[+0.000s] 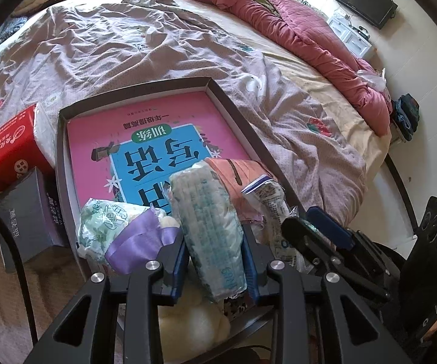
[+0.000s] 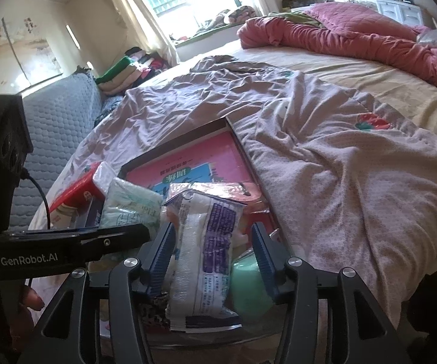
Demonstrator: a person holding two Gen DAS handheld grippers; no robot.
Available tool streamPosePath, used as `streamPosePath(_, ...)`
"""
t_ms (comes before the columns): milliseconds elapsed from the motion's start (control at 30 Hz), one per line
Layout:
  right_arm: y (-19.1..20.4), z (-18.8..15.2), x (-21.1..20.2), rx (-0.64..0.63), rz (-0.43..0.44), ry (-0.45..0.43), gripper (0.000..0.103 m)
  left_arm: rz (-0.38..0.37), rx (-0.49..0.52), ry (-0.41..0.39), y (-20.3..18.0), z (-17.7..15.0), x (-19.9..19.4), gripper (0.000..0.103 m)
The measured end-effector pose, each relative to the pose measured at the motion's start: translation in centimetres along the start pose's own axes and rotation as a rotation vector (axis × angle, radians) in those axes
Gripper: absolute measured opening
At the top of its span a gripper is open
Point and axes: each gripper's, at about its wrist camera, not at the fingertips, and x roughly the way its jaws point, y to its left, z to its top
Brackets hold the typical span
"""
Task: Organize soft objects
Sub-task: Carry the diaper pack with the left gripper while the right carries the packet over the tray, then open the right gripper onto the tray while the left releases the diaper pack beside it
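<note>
A dark shallow tray (image 1: 218, 91) lies on the bed with a pink and blue book (image 1: 164, 139) flat inside it. Soft packs are piled at the tray's near end. My left gripper (image 1: 215, 261) is shut on a pale teal-printed soft pack (image 1: 209, 227), and both blue pads touch its sides. In the right wrist view, a white pack with purple print (image 2: 206, 248) stands between the jaws of my right gripper (image 2: 214, 257). That gripper is open, with a gap at the right pad. A green-and-white pack with purple ribbon (image 1: 109, 224) and an orange pack (image 1: 236, 170) lie beside them.
A red tissue pack (image 1: 6, 151) and a grey box (image 1: 30, 212) sit left of the tray. The mauve sheet (image 1: 127, 45) is rumpled, and a pink quilt (image 1: 294, 30) is heaped along the far side. A grey sofa (image 2: 54, 127) and stacked clothes (image 2: 121, 72) stand beyond.
</note>
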Motion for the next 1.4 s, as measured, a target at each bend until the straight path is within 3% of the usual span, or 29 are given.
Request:
streamPosePath(367, -1.3, 0.3, -0.8, 0.04, -0.014, -0.016, 0.057, 0.007, 0.001, -0.001, -0.1, -0.2, 0.2, 0.033)
streamPosePath(700, -2.3, 0.6, -1.7, 0.076, -0.024, -0.037, 0.058, 0.012, 0.024, -0.004, -1.0, -0.1, 0.3, 0.049)
streamPosePath(1167, -2.3, 0.8, -2.4, 0.075, -0.047, -0.05, 0.06, 0.055, 0.066, -0.063, -1.5, -0.5, -1.7, 0.059)
streamPosePath(1267, -1.7, 0.9, -2.4, 0.062, -0.05, -0.047, 0.072, 0.064, 0.063, -0.078, -1.3, -0.7, -2.5, 0.063)
streamPosePath(1400, -0.4, 0.9, -2.4, 0.031, -0.042, -0.047, 0.073, 0.094, 0.053, -0.117, -0.6, -1.1, -4.0, 0.067)
